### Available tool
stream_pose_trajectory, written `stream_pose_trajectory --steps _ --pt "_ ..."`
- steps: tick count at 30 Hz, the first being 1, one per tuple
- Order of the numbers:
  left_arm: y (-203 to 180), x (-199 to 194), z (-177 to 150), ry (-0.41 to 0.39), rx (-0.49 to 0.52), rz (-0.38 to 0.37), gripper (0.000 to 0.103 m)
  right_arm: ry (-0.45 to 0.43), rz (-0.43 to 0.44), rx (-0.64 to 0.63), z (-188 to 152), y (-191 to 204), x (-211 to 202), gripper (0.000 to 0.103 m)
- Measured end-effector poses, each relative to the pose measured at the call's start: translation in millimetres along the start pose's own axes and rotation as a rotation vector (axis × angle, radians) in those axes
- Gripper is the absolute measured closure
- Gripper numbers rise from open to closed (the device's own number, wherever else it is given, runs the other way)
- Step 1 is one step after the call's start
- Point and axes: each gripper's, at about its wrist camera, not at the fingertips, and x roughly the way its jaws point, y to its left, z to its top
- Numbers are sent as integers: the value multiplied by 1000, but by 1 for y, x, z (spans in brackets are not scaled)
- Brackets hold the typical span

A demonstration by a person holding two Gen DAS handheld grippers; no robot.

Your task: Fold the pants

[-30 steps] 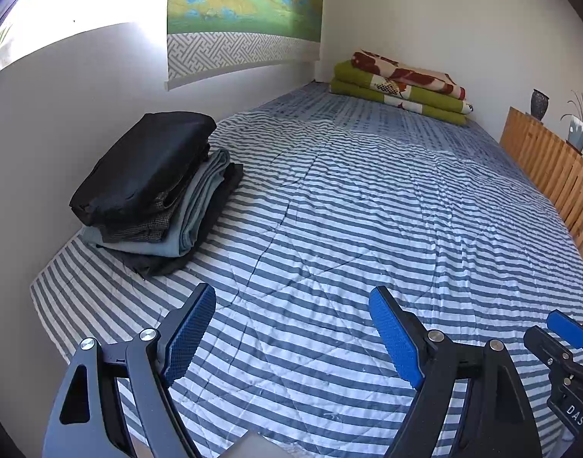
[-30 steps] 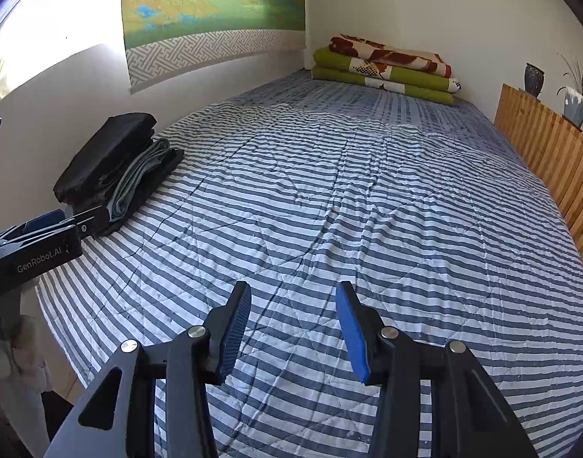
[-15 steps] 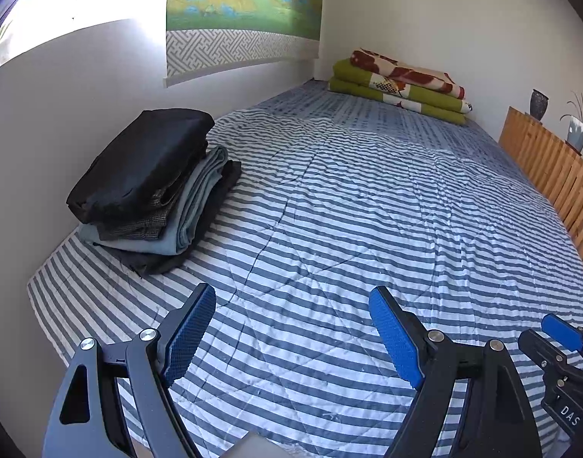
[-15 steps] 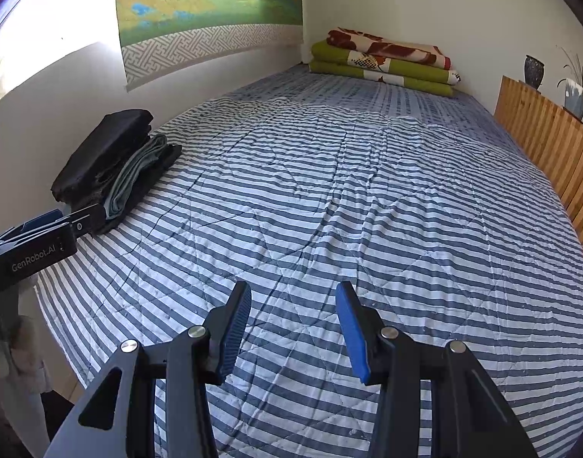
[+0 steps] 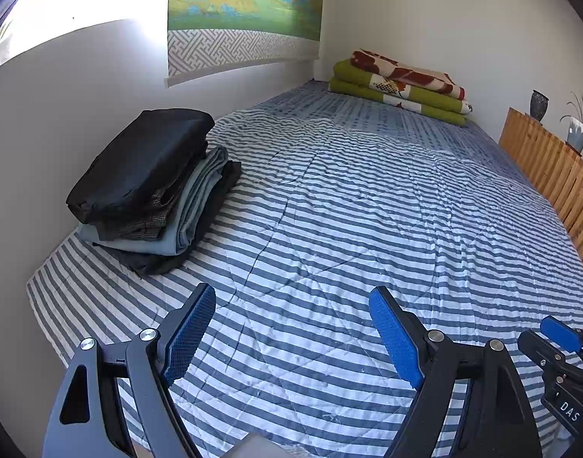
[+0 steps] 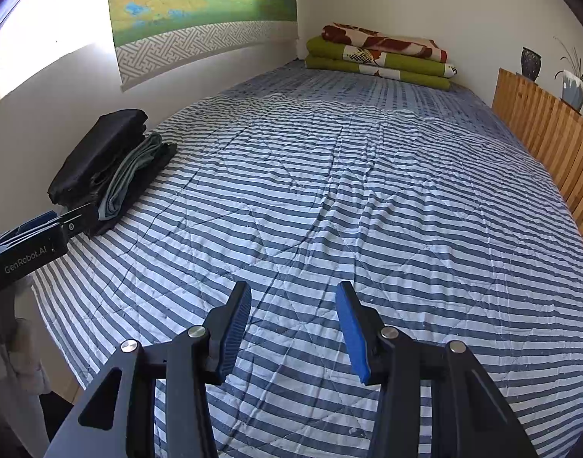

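Against the wall at the left edge of the bed sits a stack of folded pants (image 5: pixel 150 194): a black pair on top, a dark checked pair under it, then a grey-blue pair, with another dark garment at the bottom. The stack rests on the blue-and-white striped quilt (image 5: pixel 348 206), touching the wall or very nearly so (the gap cannot be made out). Above it hangs a green and yellow landscape wall hanging (image 5: pixel 245 11) with a grey patterned border.

The left gripper (image 5: pixel 291 334) hovers over the near part of the quilt with its blue-padded jaws spread wide and nothing between them; it grasps no cloth. In the right wrist view its black body, lettered "GenRobot.AI", pokes in from the left just in front of the stack.

The right gripper (image 6: pixel 293 330) is beside it to the right, also above bare quilt, its jaws parted about halfway and empty (only stripes show in the gap). The middle of the bed is wrinkled.

At the far end, against the back wall, lie folded blankets (image 6: pixel 379 57), green below and a red and cream pattern on top. Along the right side runs a wooden slatted rail (image 6: pixel 547 141), with a dark vase (image 6: pixel 531 63) and a potted plant (image 6: pixel 575 84) standing behind it.
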Motion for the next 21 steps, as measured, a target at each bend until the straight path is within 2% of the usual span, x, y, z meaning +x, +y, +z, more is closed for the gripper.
stream_pose_trajectory --steps 21 --pt "0 -1 -1 1 -6 0 18 11 8 -6 -1 -2 4 61"
